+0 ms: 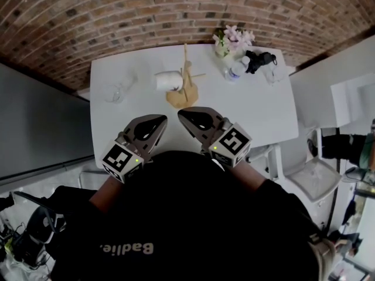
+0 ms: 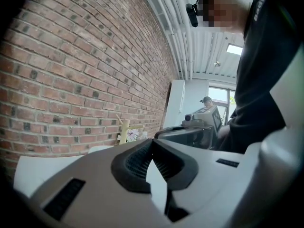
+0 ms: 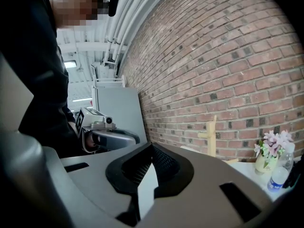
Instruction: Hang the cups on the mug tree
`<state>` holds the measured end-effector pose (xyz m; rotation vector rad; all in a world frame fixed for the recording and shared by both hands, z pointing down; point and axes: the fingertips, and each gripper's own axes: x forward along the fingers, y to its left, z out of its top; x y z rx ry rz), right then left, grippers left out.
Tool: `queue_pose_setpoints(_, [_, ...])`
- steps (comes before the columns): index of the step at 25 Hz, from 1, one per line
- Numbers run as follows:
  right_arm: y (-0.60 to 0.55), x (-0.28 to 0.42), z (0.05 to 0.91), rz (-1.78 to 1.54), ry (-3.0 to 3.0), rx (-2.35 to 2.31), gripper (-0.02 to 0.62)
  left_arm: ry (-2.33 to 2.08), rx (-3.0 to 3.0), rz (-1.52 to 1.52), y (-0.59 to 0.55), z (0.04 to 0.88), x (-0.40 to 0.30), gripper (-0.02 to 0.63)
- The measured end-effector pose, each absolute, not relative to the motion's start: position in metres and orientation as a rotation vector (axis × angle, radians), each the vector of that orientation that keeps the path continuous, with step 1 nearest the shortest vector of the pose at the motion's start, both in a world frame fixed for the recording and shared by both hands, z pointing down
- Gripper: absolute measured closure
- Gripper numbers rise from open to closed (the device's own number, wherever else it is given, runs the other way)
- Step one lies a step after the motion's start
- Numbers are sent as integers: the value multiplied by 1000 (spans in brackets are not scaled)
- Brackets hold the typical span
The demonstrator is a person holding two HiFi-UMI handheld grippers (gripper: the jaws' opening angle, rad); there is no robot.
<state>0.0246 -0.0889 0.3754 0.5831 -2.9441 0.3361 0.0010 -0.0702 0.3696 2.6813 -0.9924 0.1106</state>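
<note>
Colours past your tips
Your grey left gripper (image 1: 159,120) and right gripper (image 1: 183,113) bear black-and-white marker cubes (image 1: 120,160); ahead of them, white cup (image 1: 169,81), tan mug tree (image 1: 186,85), white table (image 1: 117,127), red-brown brick wall (image 1: 88,16) beyond.

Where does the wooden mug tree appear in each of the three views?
Head view: mug tree at upper centre, standing on the white table.
Left gripper view: left of centre, a pale post against the brick wall.
Right gripper view: right of centre, against the same wall.
Shared landmark: the flowers near the tree.
</note>
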Motion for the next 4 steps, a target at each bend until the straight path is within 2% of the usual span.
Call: queue_pose_setpoints(4, [-89, 26, 374, 340, -2947, 590, 565, -994, 2682, 107, -69, 369, 1, 603])
